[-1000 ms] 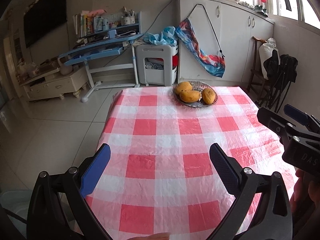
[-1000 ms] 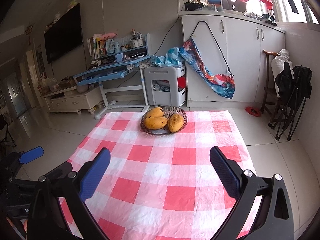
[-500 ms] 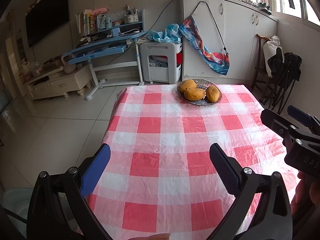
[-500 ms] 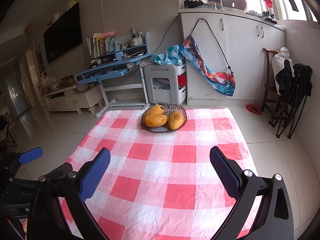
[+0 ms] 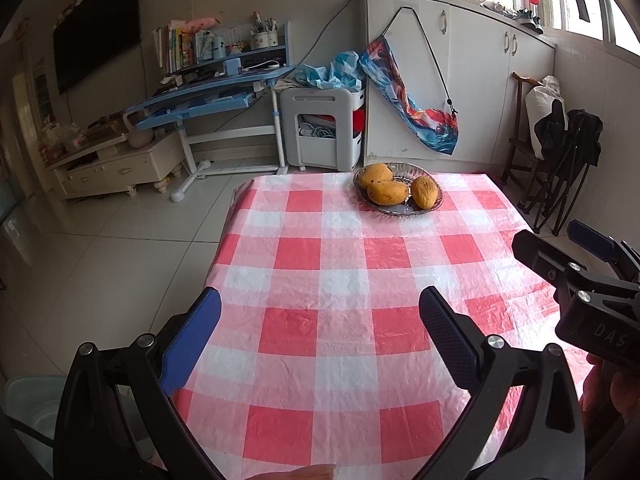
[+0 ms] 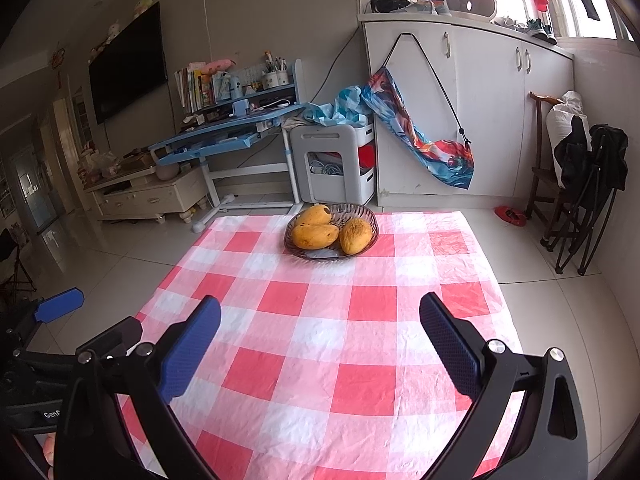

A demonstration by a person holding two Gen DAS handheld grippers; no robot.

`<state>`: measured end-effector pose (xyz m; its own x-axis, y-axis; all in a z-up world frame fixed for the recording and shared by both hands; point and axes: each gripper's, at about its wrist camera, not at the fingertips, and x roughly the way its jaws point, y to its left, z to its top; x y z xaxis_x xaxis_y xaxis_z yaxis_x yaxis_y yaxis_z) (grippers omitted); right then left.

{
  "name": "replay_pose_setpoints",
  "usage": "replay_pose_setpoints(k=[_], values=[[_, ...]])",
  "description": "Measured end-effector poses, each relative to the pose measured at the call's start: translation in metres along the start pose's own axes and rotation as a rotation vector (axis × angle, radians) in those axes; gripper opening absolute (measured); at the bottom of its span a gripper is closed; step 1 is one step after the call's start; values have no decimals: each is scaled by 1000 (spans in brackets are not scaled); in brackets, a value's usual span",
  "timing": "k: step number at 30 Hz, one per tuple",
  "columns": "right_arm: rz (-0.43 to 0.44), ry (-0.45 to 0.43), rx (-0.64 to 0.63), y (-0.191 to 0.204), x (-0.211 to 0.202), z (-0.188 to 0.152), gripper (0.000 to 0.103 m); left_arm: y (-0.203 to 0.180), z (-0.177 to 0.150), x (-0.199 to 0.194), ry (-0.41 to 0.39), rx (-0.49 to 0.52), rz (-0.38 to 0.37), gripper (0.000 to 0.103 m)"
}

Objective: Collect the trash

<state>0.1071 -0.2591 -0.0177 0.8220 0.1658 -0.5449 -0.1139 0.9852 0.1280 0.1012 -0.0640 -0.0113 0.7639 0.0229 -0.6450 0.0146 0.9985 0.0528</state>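
Landmark: the table with the red and white checked cloth (image 5: 320, 280) (image 6: 328, 320); all places below are given from it.

Left gripper (image 5: 320, 308): it is above the near edge of the table, its two blue-padded fingers wide apart, with nothing between them. In the right wrist view it shows at the left edge (image 6: 86, 316), beside the left side of the table; there too its fingers stand apart.

Right gripper (image 6: 320, 316): it is also above the near part of the table, fingers wide apart and empty. In the left wrist view it shows at the right edge (image 5: 556, 246), over the right side of the table.

Trash: I can not see any piece of trash on the table in either view; where it is, I cannot tell.

Basket (image 5: 400, 210) (image 6: 368, 216): a dark woven basket stands at the far end of the table, near the middle of the far edge.

Mangoes (image 5: 386, 192) (image 6: 314, 236): three yellow-orange mangoes lie inside the basket, touching each other.

Pale bin (image 5: 28, 396): it is on the floor, beside the near left corner of the table, partly hidden by the left gripper.

Blue desk (image 5: 208, 96) (image 6: 224, 136): beyond the far left of the table, against the wall.

White cabinets (image 5: 460, 80) (image 6: 480, 100): beyond the far end of the table.
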Motion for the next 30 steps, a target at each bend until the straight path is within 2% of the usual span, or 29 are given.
replay_pose_setpoints(k=[10, 30], values=[[-12, -2, 3, -2, 1, -1, 95, 5, 3, 3, 8, -37, -7, 96], [-34, -9, -12, -4, 0, -1, 95, 9, 2, 5, 0, -47, 1, 96]])
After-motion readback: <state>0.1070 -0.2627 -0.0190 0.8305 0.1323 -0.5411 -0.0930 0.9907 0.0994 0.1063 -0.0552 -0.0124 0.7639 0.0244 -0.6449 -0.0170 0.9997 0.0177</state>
